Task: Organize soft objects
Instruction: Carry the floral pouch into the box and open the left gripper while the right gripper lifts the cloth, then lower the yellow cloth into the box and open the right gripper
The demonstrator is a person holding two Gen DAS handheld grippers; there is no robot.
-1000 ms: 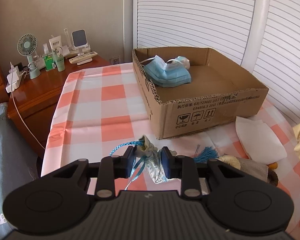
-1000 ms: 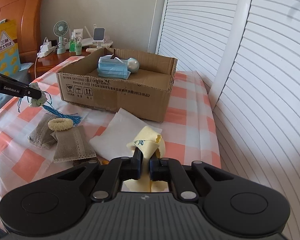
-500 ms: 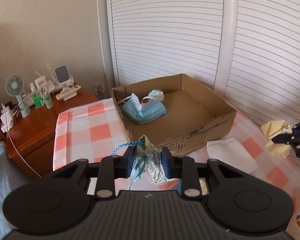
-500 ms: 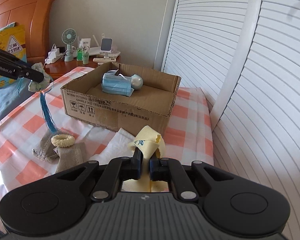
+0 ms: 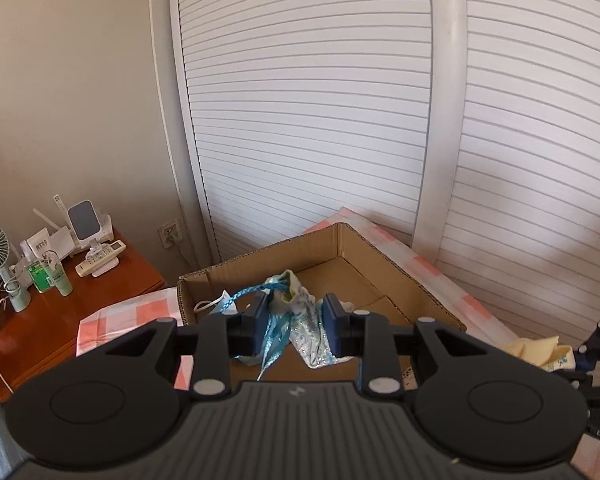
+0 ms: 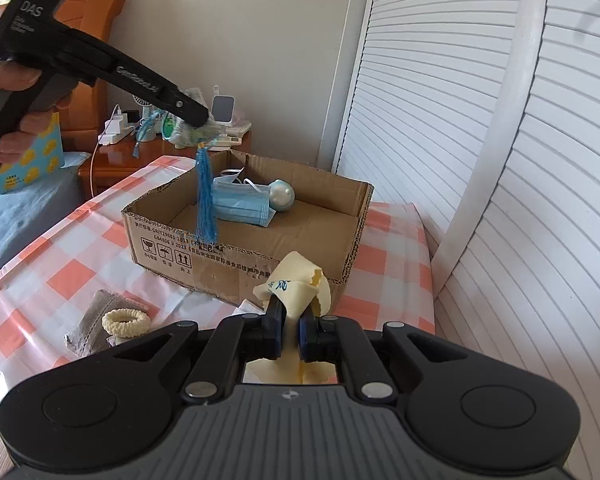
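The left gripper (image 5: 295,328) hangs over the near corner of the cardboard box (image 6: 332,196), with a small silvery pouch (image 5: 306,332) between its jaws. The jaws have just been opening a little, and the pouch sits loosely in the gap; whether the pads actually press on it I cannot tell. From the right wrist view its blue tassel (image 6: 206,204) dangles straight down over the box's near wall, and the pouch itself is mostly hidden behind the gripper's black tip. The person's hand (image 6: 8,92) on the handle is cut off at the frame edge.

The right gripper (image 6: 289,330) is clamped tight on a pale yellow cloth (image 6: 300,284), which bunches above the jaws and trails below them out of sight (some blue writing on it is too small to read). It is held just in front of the box.

Inside the box lie blue face masks (image 6: 240,204) and a pale round object (image 6: 281,196) touching them; what that is I cannot make out. On the checked tablecloth (image 6: 60,248) near the box, a cream scrunchie (image 6: 126,322) rests on grey fabric pouches (image 6: 96,316), partly hidden behind the gripper body.
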